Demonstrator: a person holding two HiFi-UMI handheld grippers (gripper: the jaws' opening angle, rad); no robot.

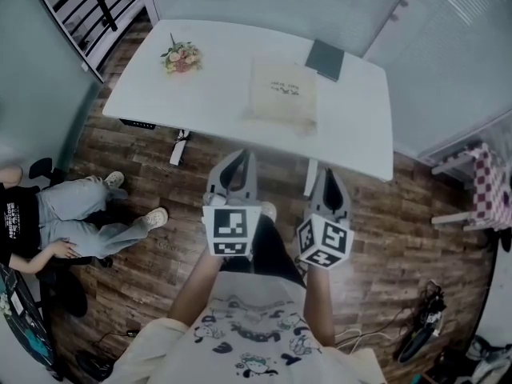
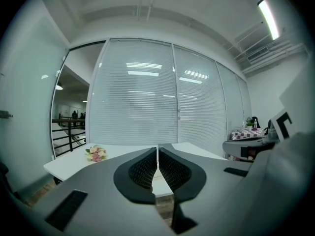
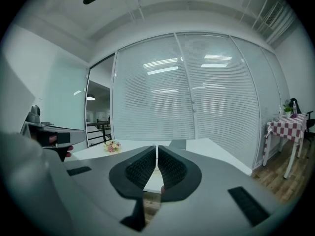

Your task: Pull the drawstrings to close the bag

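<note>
A beige drawstring bag (image 1: 280,93) lies flat on the white table (image 1: 216,94), right of its middle. I cannot make out its drawstrings. Both grippers are held close to the person's body, short of the table's near edge and away from the bag. The left gripper (image 1: 242,160) is shut with nothing between its jaws, which meet at the tips in the left gripper view (image 2: 157,149). The right gripper (image 1: 330,176) is likewise shut and empty (image 3: 157,147). In both gripper views the jaws hide the bag.
A small flower bunch (image 1: 182,57) sits at the table's left end and a dark notebook (image 1: 325,58) at its far right. A person (image 1: 72,222) sits at the left on the wood floor. A checked-cloth table (image 1: 490,186) stands right. Blinds (image 2: 142,92) lie beyond.
</note>
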